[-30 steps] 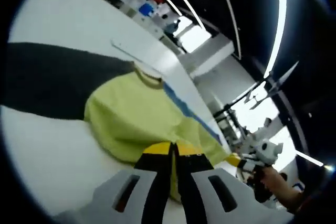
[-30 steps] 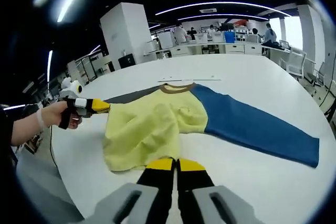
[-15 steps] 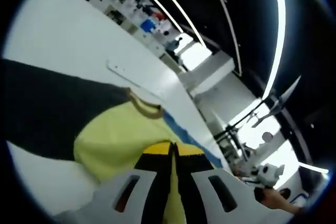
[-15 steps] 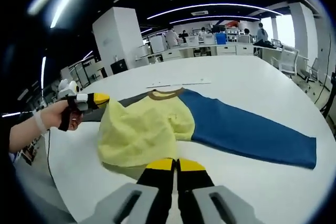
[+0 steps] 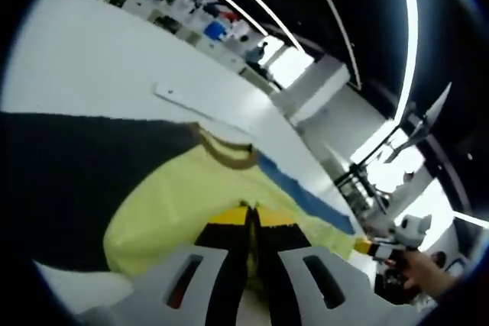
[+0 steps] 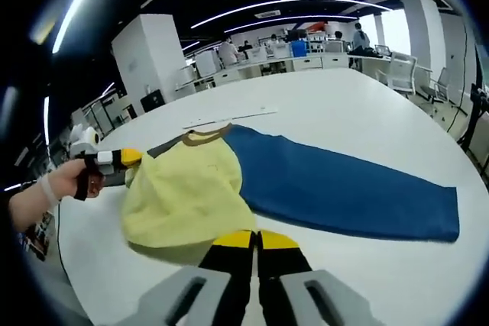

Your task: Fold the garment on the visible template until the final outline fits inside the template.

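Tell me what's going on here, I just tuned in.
A person with a gripper in each hand is folding a sweater on a white table. Both the left gripper and the right gripper are shut on the yellow body, which is lifted and bunched. The blue sleeve lies flat on one side, the dark sleeve on the other. The fold isn't finished.

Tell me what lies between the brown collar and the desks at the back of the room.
In the right gripper view, a thin white strip lies just beyond the brown collar; past it is bare white table up to the desks.
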{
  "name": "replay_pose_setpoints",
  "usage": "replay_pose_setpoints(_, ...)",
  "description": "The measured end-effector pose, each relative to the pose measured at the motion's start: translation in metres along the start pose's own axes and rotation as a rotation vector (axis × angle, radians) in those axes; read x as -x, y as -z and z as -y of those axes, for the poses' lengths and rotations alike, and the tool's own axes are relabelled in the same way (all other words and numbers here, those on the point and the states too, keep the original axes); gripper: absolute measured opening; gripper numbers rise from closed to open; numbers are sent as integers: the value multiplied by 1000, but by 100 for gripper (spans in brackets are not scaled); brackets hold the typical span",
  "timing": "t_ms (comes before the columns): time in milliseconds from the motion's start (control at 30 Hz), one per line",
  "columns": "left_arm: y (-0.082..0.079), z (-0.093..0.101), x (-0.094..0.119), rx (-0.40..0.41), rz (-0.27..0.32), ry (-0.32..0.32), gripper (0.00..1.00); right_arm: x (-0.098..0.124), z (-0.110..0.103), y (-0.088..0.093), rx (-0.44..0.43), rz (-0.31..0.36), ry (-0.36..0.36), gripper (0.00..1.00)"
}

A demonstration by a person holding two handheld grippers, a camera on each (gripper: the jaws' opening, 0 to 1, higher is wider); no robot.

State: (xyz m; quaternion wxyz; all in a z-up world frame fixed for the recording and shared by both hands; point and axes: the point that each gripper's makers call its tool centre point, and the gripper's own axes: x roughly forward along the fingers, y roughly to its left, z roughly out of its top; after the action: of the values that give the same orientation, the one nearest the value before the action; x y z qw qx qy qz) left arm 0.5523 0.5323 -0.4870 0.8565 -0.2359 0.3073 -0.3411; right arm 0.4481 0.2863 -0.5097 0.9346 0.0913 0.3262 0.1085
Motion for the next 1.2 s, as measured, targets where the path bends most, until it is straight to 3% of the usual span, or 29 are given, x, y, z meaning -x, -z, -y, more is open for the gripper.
replay_pose_setpoints(67,-6,-10,-8,-29,-17,-2,0,-2,3,2,-3,-8,9,0)
replay_pose_setpoints(433,-4,-10,-9,-98,-44,34,3,-2,-1,3,-3,-16,6,0)
replay_pose_setpoints(533,-6,-13,-7,-115,-48,41,10,-3,-2,3,-2,-15,4,0)
replay_pose_setpoints(633,-4,-6,-4,-163,-47,68,17,-3,-3,3,0,-17,1,0)
replay_pose_setpoints(733,-4,5,3,-198,-37,104,30,0,-7,3,5,-15,-6,0)
replay_pose_setpoints(800,-6,11,7,-279,-29,133,35,-1,-6,4,8,-17,-9,0)
replay_pose_setpoints(900,-2,19,16,-258,-43,150,42,0,-7,5,10,-19,-11,0)
replay_pose_setpoints(1200,8,42,40,-353,-44,243,67,1,-9,5,15,-23,-16,0)
